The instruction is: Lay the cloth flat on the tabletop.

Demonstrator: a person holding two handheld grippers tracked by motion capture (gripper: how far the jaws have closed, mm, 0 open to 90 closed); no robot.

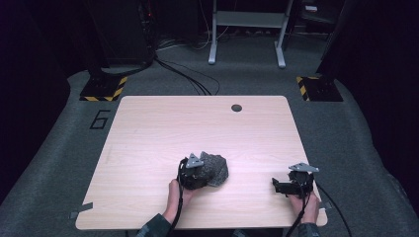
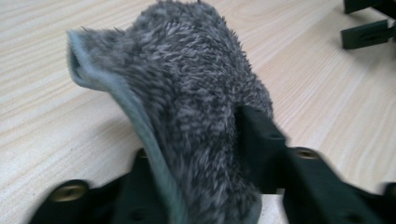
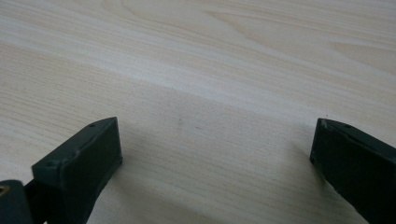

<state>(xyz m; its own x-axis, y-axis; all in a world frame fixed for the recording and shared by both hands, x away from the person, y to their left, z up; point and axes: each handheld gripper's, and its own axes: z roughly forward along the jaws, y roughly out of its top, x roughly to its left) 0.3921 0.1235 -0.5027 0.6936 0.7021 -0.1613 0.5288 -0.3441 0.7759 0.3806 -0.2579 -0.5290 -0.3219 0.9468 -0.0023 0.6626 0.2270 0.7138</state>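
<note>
Up in the high view, the fuzzy grey cloth (image 1: 213, 169) lies bunched near the front middle of the tabletop (image 1: 148, 133), with the left gripper (image 1: 193, 174) right at it. The right gripper (image 1: 282, 186) waits well apart, likely to stay out of the way.

Looking along the left gripper, the cloth drapes between its jaws, which look loose around it, maybe letting go.

Looking along the right gripper, its jaws stand wide apart over bare wood.
</note>
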